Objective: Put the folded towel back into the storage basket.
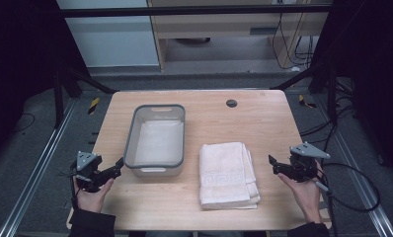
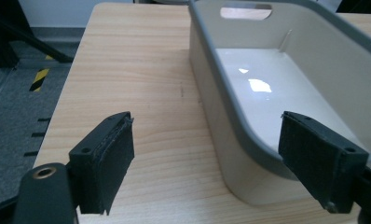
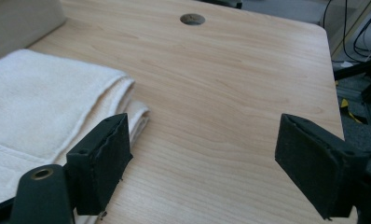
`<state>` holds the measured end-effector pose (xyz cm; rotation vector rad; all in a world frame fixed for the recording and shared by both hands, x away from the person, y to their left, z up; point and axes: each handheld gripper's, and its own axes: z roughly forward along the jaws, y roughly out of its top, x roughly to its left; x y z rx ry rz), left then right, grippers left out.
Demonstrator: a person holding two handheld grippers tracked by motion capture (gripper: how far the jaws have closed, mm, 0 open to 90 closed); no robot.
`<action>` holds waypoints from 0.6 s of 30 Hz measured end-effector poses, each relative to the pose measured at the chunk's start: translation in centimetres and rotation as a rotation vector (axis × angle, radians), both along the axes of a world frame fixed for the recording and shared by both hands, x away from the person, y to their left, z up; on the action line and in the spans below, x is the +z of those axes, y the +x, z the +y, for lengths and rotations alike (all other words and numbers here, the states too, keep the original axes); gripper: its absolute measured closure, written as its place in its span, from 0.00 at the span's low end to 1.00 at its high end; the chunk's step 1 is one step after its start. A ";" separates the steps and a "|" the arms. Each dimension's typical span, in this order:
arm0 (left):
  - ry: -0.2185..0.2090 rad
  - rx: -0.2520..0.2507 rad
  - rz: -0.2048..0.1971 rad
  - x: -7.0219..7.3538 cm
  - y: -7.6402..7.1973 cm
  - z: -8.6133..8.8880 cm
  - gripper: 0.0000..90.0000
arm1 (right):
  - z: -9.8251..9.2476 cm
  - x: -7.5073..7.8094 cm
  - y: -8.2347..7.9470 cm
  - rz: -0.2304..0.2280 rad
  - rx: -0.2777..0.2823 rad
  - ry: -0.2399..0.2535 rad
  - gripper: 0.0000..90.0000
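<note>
A folded cream towel [image 1: 227, 174] lies on the wooden table [image 1: 244, 118], right of centre near the front. Left of it stands an empty grey-rimmed white tub [image 1: 156, 139]. My left gripper [image 1: 116, 167] is held at the table's front left, open, its jaws pointing at the tub's near left corner [image 2: 249, 154]. My right gripper [image 1: 274, 165] hovers open at the front right, just right of the towel, whose folded edge [image 3: 58, 107] lies by its left jaw. Neither gripper holds anything.
A round cable hole [image 1: 231, 103] sits near the table's far edge. Bare wood [image 3: 230, 93] stretches between the towel and the right edge. Metal rails and cables run along the floor on both sides.
</note>
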<state>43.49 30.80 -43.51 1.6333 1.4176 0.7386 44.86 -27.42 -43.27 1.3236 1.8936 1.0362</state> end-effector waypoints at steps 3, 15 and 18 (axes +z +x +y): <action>0.005 -0.012 -0.025 0.5 -0.3 -0.4 0.21 | 0.1 0.6 -0.1 -0.009 0.014 0.021 0.22; 0.006 -0.049 -0.037 1.8 -1.0 -2.0 0.25 | -0.4 1.8 -0.1 -0.015 0.032 0.065 0.25; 0.000 -0.057 -0.045 2.1 -1.0 -2.4 0.25 | -0.7 2.0 -0.2 -0.024 0.031 0.075 0.26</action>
